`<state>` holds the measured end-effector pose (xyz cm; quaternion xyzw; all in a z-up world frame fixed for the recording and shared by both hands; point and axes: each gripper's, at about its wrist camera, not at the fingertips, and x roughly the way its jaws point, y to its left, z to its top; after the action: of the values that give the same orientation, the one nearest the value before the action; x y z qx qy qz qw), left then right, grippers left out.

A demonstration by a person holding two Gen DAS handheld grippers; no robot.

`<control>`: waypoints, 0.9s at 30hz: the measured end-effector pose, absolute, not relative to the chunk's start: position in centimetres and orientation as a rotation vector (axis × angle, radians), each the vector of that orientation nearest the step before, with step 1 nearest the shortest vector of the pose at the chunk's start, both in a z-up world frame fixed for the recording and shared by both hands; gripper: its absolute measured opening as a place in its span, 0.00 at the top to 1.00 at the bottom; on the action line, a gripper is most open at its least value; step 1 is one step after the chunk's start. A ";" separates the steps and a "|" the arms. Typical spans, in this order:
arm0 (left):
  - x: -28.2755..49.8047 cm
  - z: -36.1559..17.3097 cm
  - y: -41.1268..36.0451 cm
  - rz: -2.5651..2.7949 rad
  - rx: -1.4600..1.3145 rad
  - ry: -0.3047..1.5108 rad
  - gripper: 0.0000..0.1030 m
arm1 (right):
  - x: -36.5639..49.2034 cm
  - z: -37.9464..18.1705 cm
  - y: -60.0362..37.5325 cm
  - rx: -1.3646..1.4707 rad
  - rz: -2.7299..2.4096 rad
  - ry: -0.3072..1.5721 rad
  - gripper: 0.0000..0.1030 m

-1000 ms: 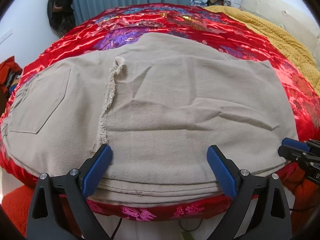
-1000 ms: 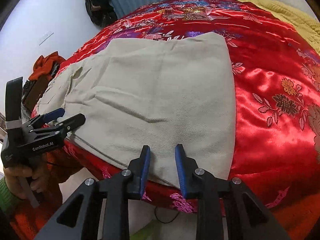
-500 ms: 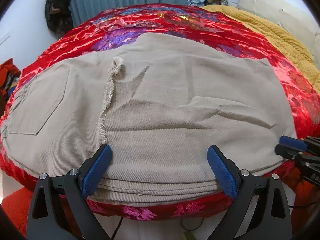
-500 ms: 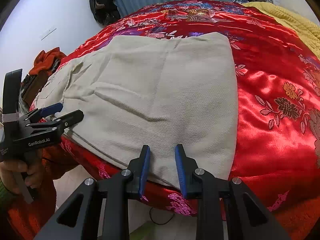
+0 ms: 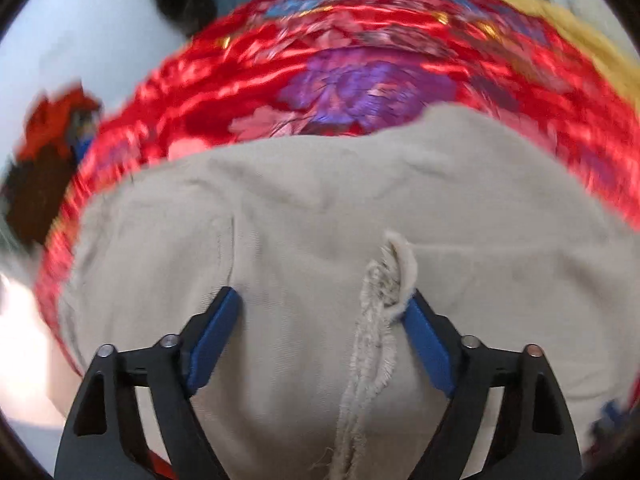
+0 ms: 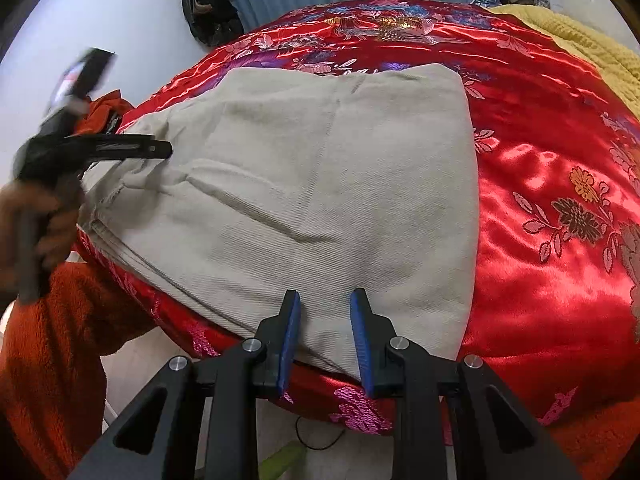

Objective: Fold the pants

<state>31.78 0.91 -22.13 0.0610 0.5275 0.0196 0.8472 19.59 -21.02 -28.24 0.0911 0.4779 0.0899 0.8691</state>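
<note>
Left gripper (image 5: 320, 332) shifts along the one pants (image 6: 320, 184); jaws closing, frayed hem (image 5: 372, 344) between, ungripped. Right gripper (image 6: 325, 336) jaws narrow, empty.

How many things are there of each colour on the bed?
Beige: 1, the pants
Red: 1, the shiny bedspread
Yellow: 1, the blanket
Total: 3

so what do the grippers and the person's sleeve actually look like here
Both are black plastic frames with triangular cut-outs, silver screw heads and flat blue pads: the left gripper and the right gripper. The hand on the left one's handle comes out of a fuzzy orange sleeve. No cables show on either.
</note>
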 end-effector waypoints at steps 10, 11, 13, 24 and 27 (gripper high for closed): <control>24.8 -21.7 1.4 -0.052 0.075 1.070 0.11 | 19.7 -28.4 -21.7 0.215 0.210 0.997 0.74; 24.3 -22.5 1.1 -0.037 0.130 1.069 0.11 | 19.7 -28.4 -21.7 0.219 0.211 0.998 0.74; 23.7 -23.3 0.9 -0.028 0.189 1.044 0.08 | 19.7 -28.4 -21.7 0.219 0.208 0.999 0.74; 20.9 -22.0 4.1 -0.076 0.049 1.050 0.06 | 19.5 -28.4 -21.2 0.201 0.188 0.992 0.74; 20.1 -21.4 5.3 -0.089 -0.019 1.057 0.06 | 19.6 -28.4 -21.1 0.199 0.187 0.992 0.74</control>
<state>20.06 5.26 -21.37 -0.0090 0.5042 -0.0426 0.8625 19.57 -21.13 -28.42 0.0952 0.4746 0.0893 0.8705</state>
